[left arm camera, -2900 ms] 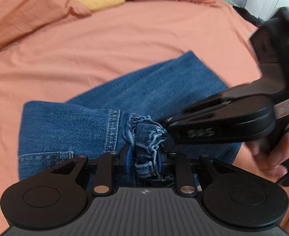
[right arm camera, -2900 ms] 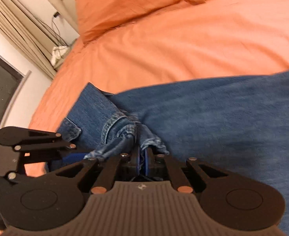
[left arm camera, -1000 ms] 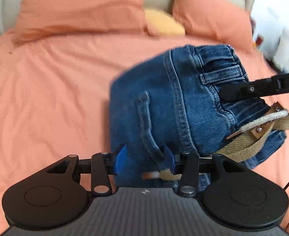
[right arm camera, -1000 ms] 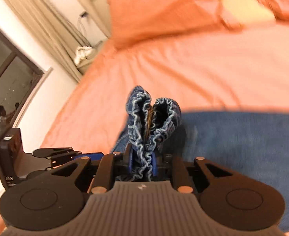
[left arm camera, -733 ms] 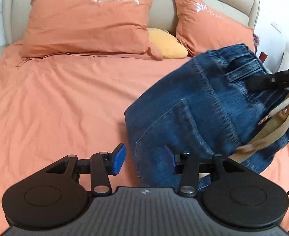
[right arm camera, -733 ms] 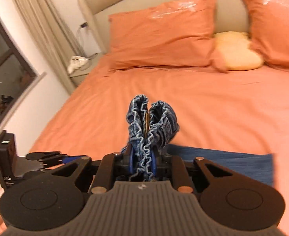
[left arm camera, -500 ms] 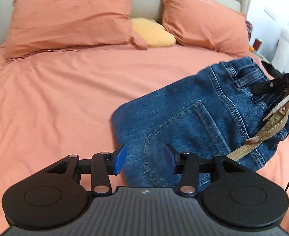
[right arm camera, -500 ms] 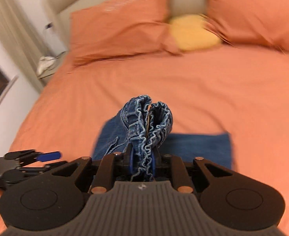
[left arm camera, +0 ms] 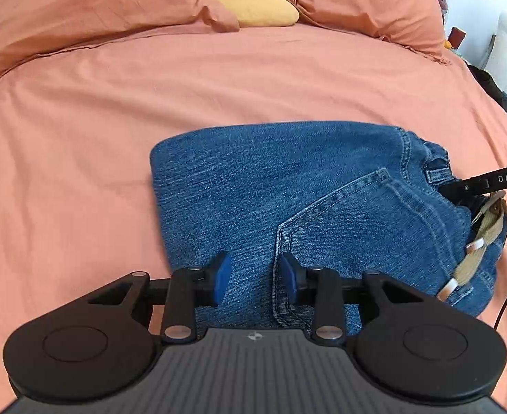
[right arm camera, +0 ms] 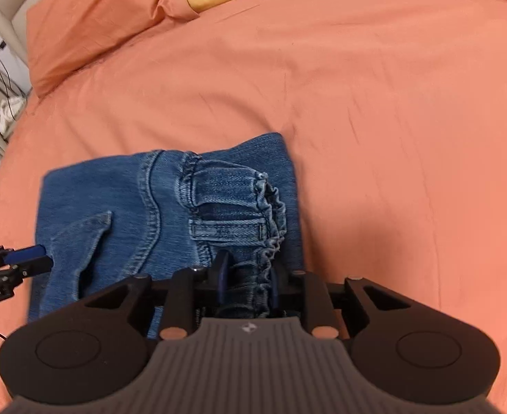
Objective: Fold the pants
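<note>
Orange bedding (left arm camera: 219, 79) lay under the folded jeans (left arm camera: 287, 186). Over their near edge, the left gripper (left arm camera: 253, 274) had been narrowing, pads apart and clear of the denim. The right gripper (right arm camera: 246, 281) had been loosening with the gathered waistband (right arm camera: 274, 220) between its pads.

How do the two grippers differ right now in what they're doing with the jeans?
The left gripper has a clear gap between its blue fingers, with flat denim by the back pocket behind it and nothing pinched; its fingers have just been closing. The right gripper has the bunched waistband of the jeans between its fingers, which have just been opening. Both point down at the jeans folded on the orange bed.
</note>
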Demonstrator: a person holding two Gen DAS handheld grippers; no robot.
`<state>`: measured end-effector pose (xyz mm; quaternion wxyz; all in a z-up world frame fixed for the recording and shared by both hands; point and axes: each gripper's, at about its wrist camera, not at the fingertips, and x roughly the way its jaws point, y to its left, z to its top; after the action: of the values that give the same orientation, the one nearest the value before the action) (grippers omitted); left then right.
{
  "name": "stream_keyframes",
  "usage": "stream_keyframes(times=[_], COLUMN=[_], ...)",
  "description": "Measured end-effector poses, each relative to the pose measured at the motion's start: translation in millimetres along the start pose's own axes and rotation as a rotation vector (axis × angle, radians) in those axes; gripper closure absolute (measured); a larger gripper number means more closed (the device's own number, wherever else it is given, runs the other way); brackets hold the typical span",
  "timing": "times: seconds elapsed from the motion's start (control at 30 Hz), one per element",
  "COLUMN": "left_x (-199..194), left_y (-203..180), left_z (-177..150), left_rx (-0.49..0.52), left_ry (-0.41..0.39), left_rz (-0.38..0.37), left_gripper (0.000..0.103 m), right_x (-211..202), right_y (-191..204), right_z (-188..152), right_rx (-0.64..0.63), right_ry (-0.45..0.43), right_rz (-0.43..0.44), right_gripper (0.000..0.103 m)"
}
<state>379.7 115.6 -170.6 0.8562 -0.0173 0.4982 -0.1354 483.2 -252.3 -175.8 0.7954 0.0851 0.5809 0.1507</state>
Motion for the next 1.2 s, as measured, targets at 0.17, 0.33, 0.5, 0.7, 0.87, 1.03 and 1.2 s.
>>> stream_keyframes(times=[0.17,0.33,0.5,0.7,0.87,1.03,1.2], left_x=[-3,-18,-45,-65,-81,-78,-41], left_y=[0,-4,-16,-29,-29,-23,-13], left_z=[1,-1,-16,-30,-55,-83,-112], left_rx=[-0.009,0.003,0.034,0.043,0.028,-0.027,-0.093], left_ry=[-0.009,0.015,0.015,0.039,0.038,0.038,0.103], left_rz=[0.003,0.081,0.096,0.095,0.043,-0.013,-0.009], left_gripper=[0.060,0.054,0.051,0.048,0.037,0.033,0.031], right_x=[-1,-35,-78,-95,-75,-42,-35], right_y=[10,35,57,81,77,49,51], right_z=[-2,-9,-36,-74,-99,-115,-122], right_rx=[-0.051,-0.182,-0.261,-0.376,-0.369,-0.297,-0.298], right_ry=[-0.009,-0.112,-0.217,-0.244,-0.202,-0.173,-0.213], right_rz=[-0.057,-0.147,-0.143,-0.111,-0.134,-0.146,-0.166], right_gripper=[0.078,0.059,0.060,0.067,0.069,0.069,0.069])
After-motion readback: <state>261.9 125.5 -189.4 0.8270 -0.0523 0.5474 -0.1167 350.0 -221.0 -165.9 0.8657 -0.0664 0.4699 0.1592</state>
